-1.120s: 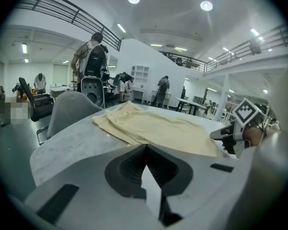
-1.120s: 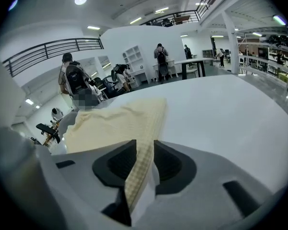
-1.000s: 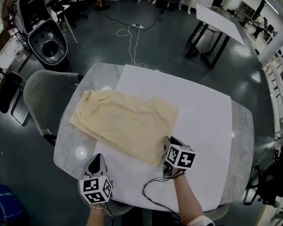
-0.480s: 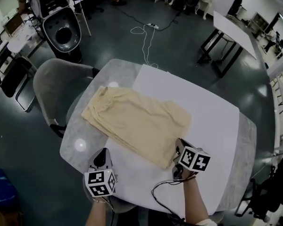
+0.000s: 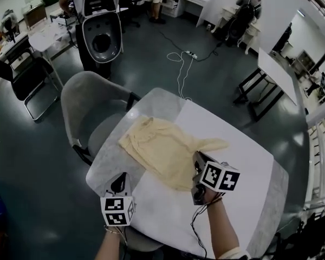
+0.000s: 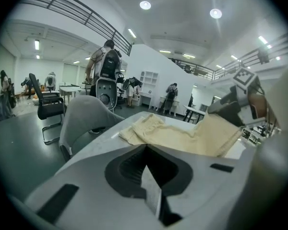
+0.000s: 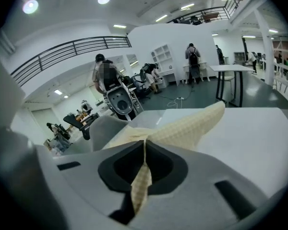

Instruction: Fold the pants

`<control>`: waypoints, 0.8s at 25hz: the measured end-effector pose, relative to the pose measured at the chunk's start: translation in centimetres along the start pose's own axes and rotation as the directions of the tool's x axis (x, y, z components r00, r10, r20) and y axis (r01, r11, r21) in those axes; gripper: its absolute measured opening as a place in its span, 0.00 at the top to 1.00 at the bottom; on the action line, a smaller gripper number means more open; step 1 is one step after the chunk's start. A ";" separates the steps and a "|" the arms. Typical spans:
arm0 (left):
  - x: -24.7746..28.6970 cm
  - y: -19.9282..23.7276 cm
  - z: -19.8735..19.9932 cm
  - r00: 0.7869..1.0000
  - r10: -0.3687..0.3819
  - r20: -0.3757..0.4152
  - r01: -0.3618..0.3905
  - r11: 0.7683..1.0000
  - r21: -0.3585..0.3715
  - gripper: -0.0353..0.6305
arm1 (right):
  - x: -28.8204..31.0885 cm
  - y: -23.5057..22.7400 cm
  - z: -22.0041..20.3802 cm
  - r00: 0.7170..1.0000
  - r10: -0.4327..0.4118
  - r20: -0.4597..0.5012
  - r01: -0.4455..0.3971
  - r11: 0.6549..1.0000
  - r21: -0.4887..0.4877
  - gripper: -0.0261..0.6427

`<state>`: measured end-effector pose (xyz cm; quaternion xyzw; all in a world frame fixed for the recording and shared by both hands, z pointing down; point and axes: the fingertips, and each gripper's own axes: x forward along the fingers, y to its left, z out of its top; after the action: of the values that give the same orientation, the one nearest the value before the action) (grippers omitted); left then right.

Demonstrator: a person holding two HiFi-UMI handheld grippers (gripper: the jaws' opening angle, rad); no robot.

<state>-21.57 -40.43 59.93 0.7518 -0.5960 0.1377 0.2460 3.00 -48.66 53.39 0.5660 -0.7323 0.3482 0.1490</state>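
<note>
The beige pants (image 5: 162, 148) lie on the table, waistband at the far left. Their near right leg end is lifted off the surface and bunched toward the middle. My right gripper (image 5: 197, 161) is shut on that leg end; in the right gripper view a strip of beige cloth (image 7: 140, 186) is pinched between the jaws and the rest of the pants (image 7: 192, 126) drapes ahead. My left gripper (image 5: 119, 181) hovers at the table's near left edge, apart from the pants (image 6: 182, 135), with its jaws (image 6: 145, 150) together and nothing seen in them.
A white sheet (image 5: 238, 161) covers the right part of the grey marble table (image 5: 111, 161). A grey chair (image 5: 89, 104) stands against the table's left side. Cables (image 5: 183, 69) lie on the floor beyond, and people stand far back in the room.
My right gripper has closed on the pants' near right leg end, then risen and carried it toward the waistband. The left gripper has shifted a little along the table's edge.
</note>
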 end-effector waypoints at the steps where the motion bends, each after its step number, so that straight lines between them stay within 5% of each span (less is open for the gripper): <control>1: -0.5 0.7 0.6 1.000 0.002 0.011 -0.002 1.000 -0.002 0.94 | 1.0 2.1 1.1 1.000 0.024 0.005 -0.024 1.000 -0.019 0.95; 6: -2.4 3.6 1.5 0.999 0.023 0.042 -0.023 1.000 -0.007 0.94 | 7.6 13.8 5.3 0.965 0.238 0.109 -0.242 0.970 0.033 0.91; 8: -2.7 4.1 1.0 0.999 0.024 0.040 -0.024 1.000 -0.014 0.94 | 9.5 15.9 5.9 0.944 0.284 0.167 -0.304 0.946 0.114 0.65; 11: -2.8 4.6 -0.5 1.000 0.019 0.023 -0.018 0.999 -0.028 0.94 | 10.4 14.4 4.3 0.959 0.223 0.174 -0.250 0.956 0.154 0.73; 20: -1.9 3.8 -0.9 1.000 0.002 0.017 -0.001 0.999 -0.045 0.94 | 9.8 8.5 -0.2 0.994 0.058 0.097 -0.061 0.998 0.034 0.75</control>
<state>-25.62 -39.01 60.55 0.7468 -0.6016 0.1180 0.2575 -8.01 -54.61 56.63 0.5627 -0.7486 0.3383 0.0925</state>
